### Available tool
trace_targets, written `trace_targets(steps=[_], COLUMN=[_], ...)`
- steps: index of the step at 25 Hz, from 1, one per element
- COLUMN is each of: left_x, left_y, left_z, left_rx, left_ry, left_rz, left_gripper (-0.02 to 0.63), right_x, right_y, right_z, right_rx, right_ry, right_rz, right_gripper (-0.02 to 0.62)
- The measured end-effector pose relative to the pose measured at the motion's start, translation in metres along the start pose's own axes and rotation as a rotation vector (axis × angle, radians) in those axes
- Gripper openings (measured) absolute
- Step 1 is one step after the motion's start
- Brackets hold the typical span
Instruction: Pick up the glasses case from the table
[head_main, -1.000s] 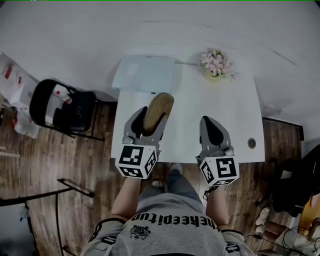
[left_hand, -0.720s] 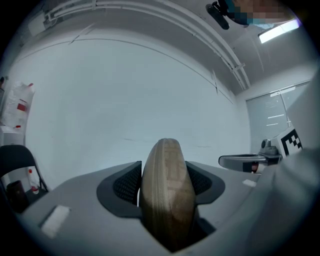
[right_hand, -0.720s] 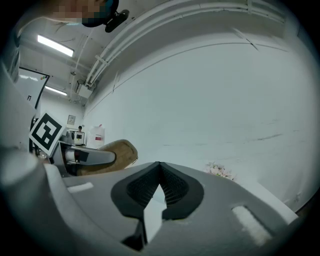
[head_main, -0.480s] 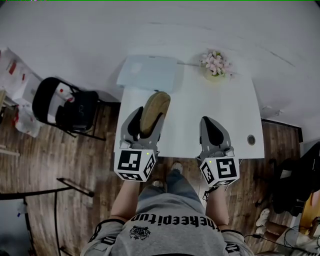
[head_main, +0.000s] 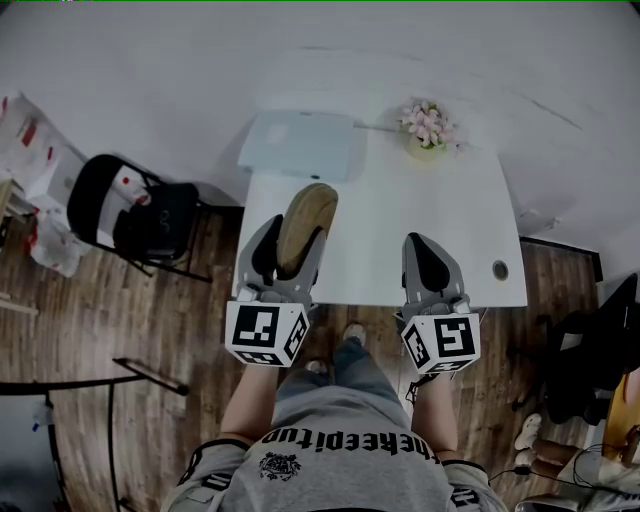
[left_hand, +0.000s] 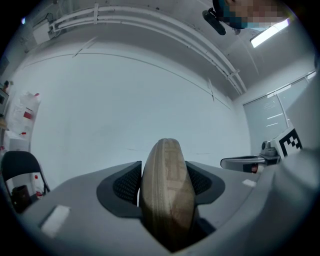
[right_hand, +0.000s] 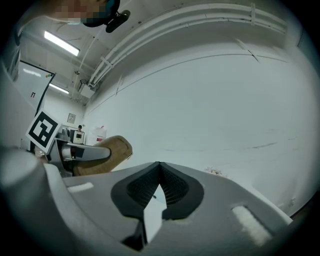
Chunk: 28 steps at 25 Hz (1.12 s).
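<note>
The glasses case (head_main: 306, 213) is a tan, wood-grained oval shell. My left gripper (head_main: 292, 233) is shut on it and holds it on edge above the near left part of the white table (head_main: 420, 215). In the left gripper view the case (left_hand: 167, 192) fills the gap between the two dark pads (left_hand: 126, 184), with the left gripper (left_hand: 165, 170) pointing level at a pale wall. My right gripper (head_main: 426, 243) hovers over the table's near edge, shut with nothing in it. In the right gripper view its tips meet at the right gripper (right_hand: 159, 165), and the case (right_hand: 111, 149) shows at left.
A pot of pink flowers (head_main: 428, 126) stands at the table's far side. A pale blue board (head_main: 298, 146) lies at the far left corner. A round cable hole (head_main: 500, 270) sits near the right edge. A black folding chair (head_main: 130, 215) stands left of the table on the wood floor.
Both grippers have drawn back toward the person and lifted a little. The case has stayed clamped in the left jaws and moved slightly left with them.
</note>
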<state>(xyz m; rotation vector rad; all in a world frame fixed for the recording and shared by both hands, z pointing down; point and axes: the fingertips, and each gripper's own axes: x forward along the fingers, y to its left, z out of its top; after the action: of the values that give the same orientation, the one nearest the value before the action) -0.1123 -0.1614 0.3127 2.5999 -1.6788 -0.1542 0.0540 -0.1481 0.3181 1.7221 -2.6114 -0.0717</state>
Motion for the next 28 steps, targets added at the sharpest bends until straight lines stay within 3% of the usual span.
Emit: trace_targets(steps=[28], left_x=[-0.046], left_y=[0.002], left_z=[0.021], left_rx=[0.021], left_ry=[-0.073], left_rz=[-0.023], left_gripper=[0.273], right_x=[-0.031], right_y=[0.034], right_z=[0.005], right_rx=[-0.021], right_ry=[-0.009], right_rz=[-0.035], right_gripper=[0.003])
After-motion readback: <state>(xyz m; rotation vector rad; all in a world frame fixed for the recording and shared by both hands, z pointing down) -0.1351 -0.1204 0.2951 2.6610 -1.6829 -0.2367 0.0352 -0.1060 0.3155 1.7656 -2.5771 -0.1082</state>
